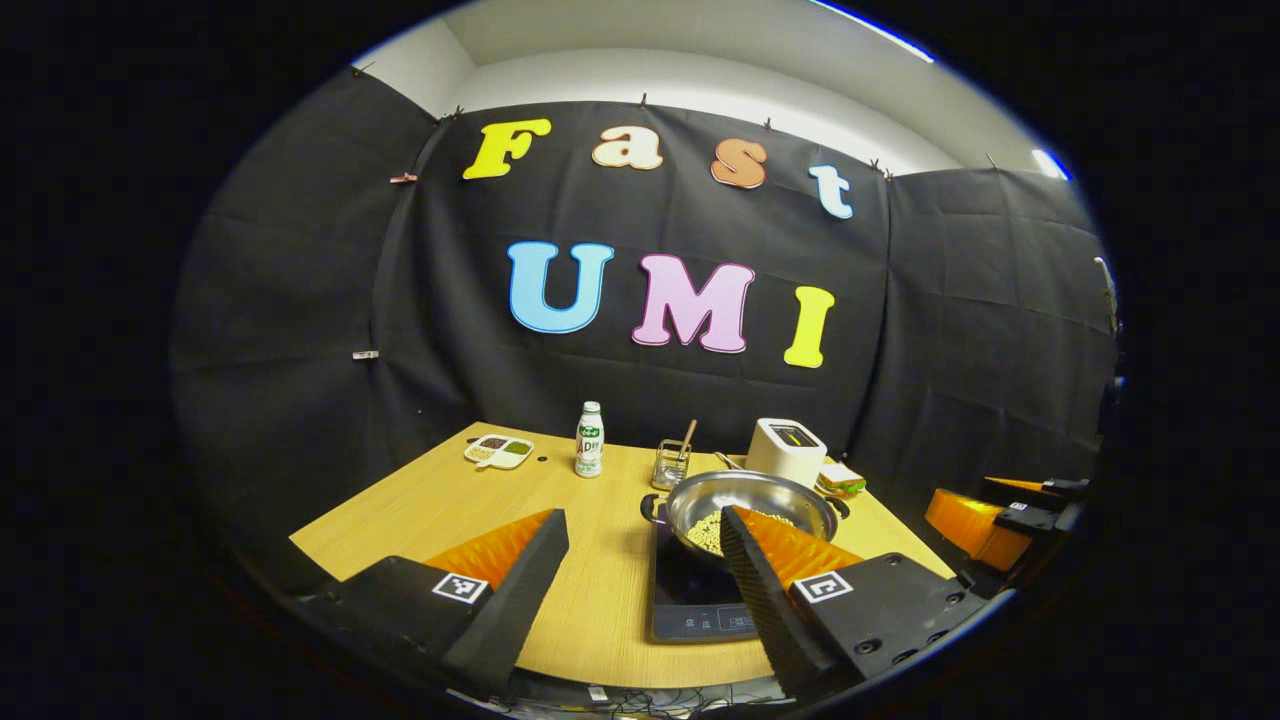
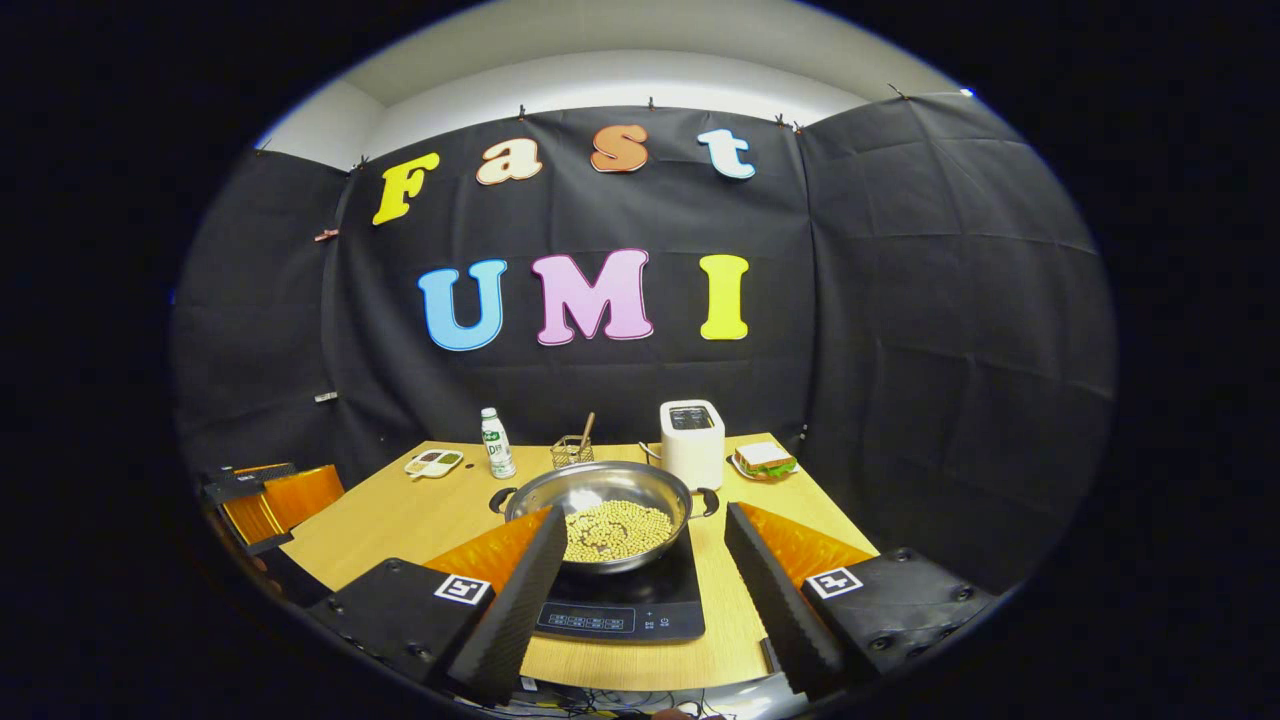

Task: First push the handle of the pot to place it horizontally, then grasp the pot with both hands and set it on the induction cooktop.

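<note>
I see a wooden counter [image 2: 400, 520] inside black cloth walls. The pot [image 2: 600, 500] sits on the induction cooktop [image 2: 625, 600], straight ahead of my right claw [image 2: 640, 580], its two side handles lying level, left to right. It holds pale beans [image 2: 615, 530]. Both claws are spread and grip nothing; the left claw [image 1: 640, 575] hangs before the pot's left side. Behind stand a bottle [image 2: 497, 443], label unreadable, and a toaster [image 2: 692, 440].
</note>
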Tool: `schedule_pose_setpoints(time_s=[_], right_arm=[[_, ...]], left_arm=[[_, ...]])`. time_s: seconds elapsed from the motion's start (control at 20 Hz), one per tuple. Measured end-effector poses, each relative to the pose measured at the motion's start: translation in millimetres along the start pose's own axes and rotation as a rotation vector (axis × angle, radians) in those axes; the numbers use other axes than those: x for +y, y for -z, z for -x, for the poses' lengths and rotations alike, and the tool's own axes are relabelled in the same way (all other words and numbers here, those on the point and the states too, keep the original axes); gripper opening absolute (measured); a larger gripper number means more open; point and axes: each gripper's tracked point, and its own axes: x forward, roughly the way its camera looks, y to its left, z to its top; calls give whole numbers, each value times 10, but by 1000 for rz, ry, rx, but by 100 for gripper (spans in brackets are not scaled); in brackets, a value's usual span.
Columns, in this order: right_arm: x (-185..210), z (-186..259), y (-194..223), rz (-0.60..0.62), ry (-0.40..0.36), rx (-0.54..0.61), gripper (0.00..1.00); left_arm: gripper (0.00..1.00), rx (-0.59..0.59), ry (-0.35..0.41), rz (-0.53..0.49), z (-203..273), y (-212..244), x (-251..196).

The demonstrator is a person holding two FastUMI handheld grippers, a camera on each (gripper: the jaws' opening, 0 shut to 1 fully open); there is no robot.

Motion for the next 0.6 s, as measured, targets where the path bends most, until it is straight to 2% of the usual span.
schedule_pose_setpoints(time_s=[0.4,0.55,0.6], right_arm=[[134,81,84,34,-24,14,99],[134,91,76,36,-16,11,99],[127,106,51,35,-13,3,93]], left_arm=[[95,28,3,12,31,87,97],[95,20,-25,-2,87,110,248],[95,25,-31,8,97,135,279]])
